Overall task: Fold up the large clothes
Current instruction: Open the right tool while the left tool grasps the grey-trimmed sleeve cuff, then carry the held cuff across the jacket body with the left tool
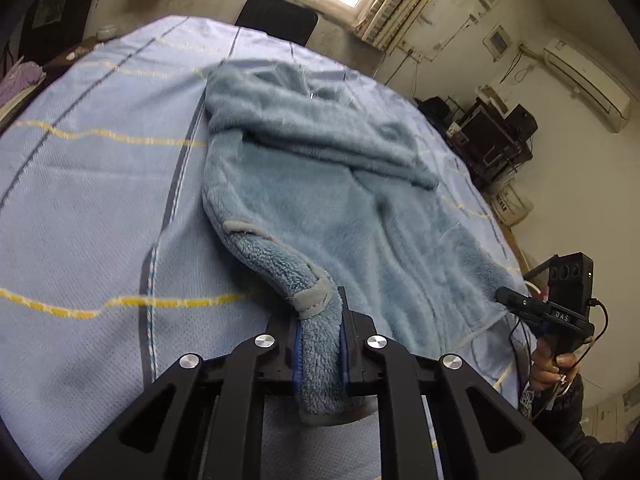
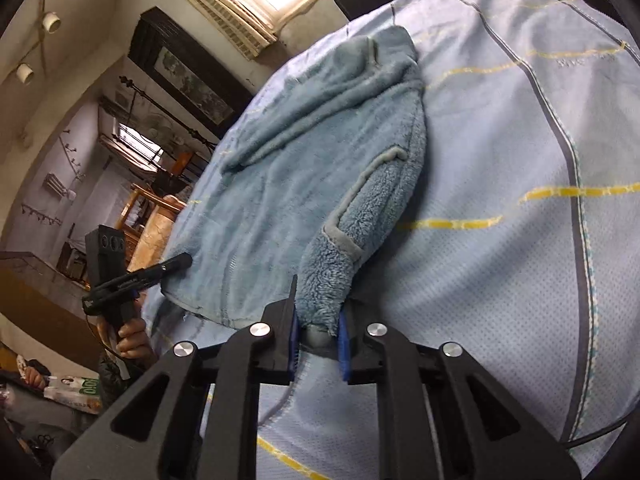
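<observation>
A light blue fleece garment [image 1: 320, 208] lies spread on a bed covered by a pale blue sheet [image 1: 80, 184] with yellow and grey stripes. One sleeve is folded across its upper part. My left gripper [image 1: 320, 336] is shut on the near left hem corner, which has grey trim and is turned up with its fuzzy inside showing. In the right wrist view my right gripper [image 2: 318, 332] is shut on the near right corner of the garment [image 2: 272, 184]. Each view shows the other gripper at the opposite hem corner: the right gripper [image 1: 506, 296] and the left gripper [image 2: 180, 261].
A black chair back [image 1: 276, 18] stands behind the bed's far edge under a bright window. A dark shelf of equipment [image 1: 492, 136] is beyond the bed's right side, wooden furniture [image 2: 152, 216] beyond its left. Bare sheet [image 2: 500, 152] flanks the garment.
</observation>
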{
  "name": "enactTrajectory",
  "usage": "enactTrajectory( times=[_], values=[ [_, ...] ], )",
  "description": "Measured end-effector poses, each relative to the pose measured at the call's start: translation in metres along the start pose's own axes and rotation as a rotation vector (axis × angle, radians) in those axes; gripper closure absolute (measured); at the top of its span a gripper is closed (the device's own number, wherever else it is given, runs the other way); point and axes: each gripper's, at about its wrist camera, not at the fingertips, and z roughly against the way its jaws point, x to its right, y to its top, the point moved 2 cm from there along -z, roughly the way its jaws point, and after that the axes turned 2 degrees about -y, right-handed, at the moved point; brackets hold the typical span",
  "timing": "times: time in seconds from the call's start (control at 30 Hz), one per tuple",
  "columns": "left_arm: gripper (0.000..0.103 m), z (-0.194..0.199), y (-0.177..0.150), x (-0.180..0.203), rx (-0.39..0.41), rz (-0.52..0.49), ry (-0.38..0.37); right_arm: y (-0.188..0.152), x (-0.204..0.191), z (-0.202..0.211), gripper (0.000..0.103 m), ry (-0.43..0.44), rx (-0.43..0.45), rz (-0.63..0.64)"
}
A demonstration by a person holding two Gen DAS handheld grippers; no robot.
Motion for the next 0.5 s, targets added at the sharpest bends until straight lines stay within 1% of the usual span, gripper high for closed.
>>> enactTrajectory(
  times=[0.1,0.17,0.23,0.37,0.5],
  values=[
    [0.09,0.012,0.018,0.004,0.037,-0.015,-0.002,0.017,-0.013,0.011,0.09,0.04,0.049,0.017],
    [0.09,0.018,0.036,0.007,0.06,-0.023,0.003,0.028,-0.02,0.017,0.09,0.048,0.088,0.03],
    [0.09,0.019,0.055,0.009,0.079,-0.034,0.014,0.046,-0.029,0.021,0.09,0.049,0.131,0.048],
    [0.09,0.015,0.089,0.013,0.109,-0.056,0.035,0.078,-0.039,0.024,0.09,0.024,0.211,0.074],
    [0.09,0.007,0.119,0.017,0.134,-0.074,0.067,0.108,-0.046,0.019,0.09,0.002,0.265,0.086]
  ],
)
